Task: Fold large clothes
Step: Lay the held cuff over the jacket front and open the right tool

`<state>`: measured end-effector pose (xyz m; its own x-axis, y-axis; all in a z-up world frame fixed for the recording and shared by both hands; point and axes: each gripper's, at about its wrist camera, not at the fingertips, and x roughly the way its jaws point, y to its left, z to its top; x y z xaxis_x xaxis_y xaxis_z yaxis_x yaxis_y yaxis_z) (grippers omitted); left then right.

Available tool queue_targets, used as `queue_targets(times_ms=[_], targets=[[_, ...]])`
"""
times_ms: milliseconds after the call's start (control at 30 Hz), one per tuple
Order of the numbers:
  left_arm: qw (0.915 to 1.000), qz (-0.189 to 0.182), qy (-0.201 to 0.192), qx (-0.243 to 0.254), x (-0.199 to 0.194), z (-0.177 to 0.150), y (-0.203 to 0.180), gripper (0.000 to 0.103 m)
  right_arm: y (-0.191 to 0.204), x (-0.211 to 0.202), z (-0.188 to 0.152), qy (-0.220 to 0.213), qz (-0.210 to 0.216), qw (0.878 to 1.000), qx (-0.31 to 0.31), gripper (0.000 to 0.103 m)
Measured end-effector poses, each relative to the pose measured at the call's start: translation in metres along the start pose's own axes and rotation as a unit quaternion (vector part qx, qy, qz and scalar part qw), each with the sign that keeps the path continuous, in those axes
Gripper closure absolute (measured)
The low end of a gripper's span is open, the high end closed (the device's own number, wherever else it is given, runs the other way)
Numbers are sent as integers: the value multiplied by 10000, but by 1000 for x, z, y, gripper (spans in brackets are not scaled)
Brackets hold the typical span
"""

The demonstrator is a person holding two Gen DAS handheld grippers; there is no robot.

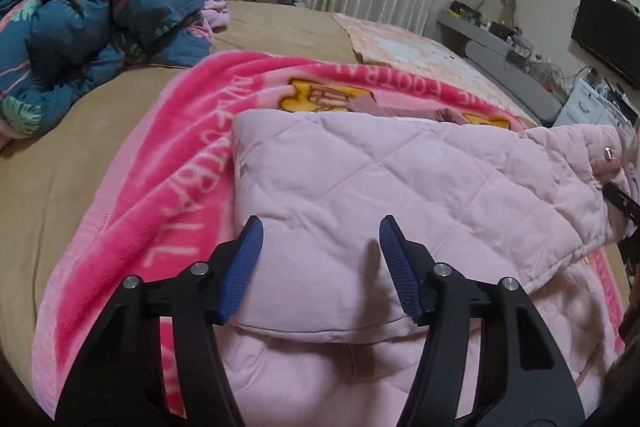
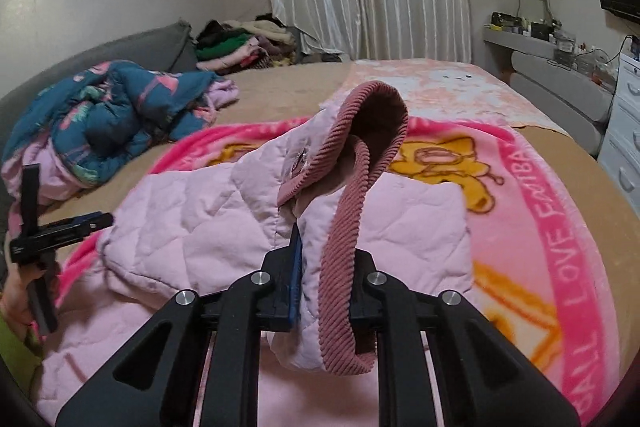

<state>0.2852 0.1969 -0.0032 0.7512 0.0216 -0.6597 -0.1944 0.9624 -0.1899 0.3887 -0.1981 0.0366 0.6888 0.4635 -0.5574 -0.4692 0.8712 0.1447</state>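
Note:
A pale pink quilted jacket (image 1: pixel 400 187) lies partly folded on a bright pink fleece blanket (image 1: pixel 180 155) on the bed. My left gripper (image 1: pixel 320 239) is open and empty, hovering just above the jacket's folded near edge. My right gripper (image 2: pixel 320 259) is shut on the jacket (image 2: pixel 200 219) near its dusty-rose corduroy collar (image 2: pixel 352 211) and holds that part lifted. The left gripper also shows at the left edge of the right wrist view (image 2: pixel 60 231). The right gripper's tip shows at the right edge of the left wrist view (image 1: pixel 624 203).
A crumpled blue floral quilt (image 1: pixel 88 39) lies at the bed's far left. A pile of clothes (image 2: pixel 244 47) sits by the curtain. A tan sheet (image 1: pixel 72 167) covers the bed. A grey shelf (image 2: pixel 552 67) and white drawers (image 2: pixel 624 131) stand at the right.

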Motion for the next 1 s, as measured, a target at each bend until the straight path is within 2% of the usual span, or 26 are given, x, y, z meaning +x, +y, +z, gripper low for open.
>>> queue_targets(times_ms=[100, 167, 467, 667, 700, 767, 800, 867, 933, 1000], targets=[[10000, -62, 19, 2, 4, -1, -1, 51, -8, 14, -5, 154, 25, 9998, 151, 89], [9999, -113, 21, 50, 7, -2, -5, 55, -13, 22, -8, 274, 36, 9994, 227, 89], [9988, -156, 282, 371, 17, -10, -23, 55, -10, 35, -13, 386, -12, 9988, 309, 88], [9981, -185, 539, 226, 30, -17, -18, 55, -15, 41, -14, 447, -51, 9980, 455, 84], [9980, -168, 555, 236, 32, -18, -18, 55, -15, 43, -15, 482, -56, 9978, 452, 83], [9979, -120, 589, 255, 33, -20, -18, 55, -15, 45, -16, 569, -146, 9972, 457, 72], [9978, -117, 599, 246, 34, -21, -18, 55, -18, 46, -17, 618, -235, 9963, 552, 64], [9978, -123, 617, 208, 36, -22, -16, 55, -27, 43, -18, 624, -253, 9943, 826, 57], [9977, -106, 632, 216, 38, -22, -16, 55, -31, 35, -14, 461, -431, 9935, 945, 51], [9977, -87, 642, 218, 39, -23, -16, 55, -27, 24, -11, 257, -616, 9945, 812, 46]])
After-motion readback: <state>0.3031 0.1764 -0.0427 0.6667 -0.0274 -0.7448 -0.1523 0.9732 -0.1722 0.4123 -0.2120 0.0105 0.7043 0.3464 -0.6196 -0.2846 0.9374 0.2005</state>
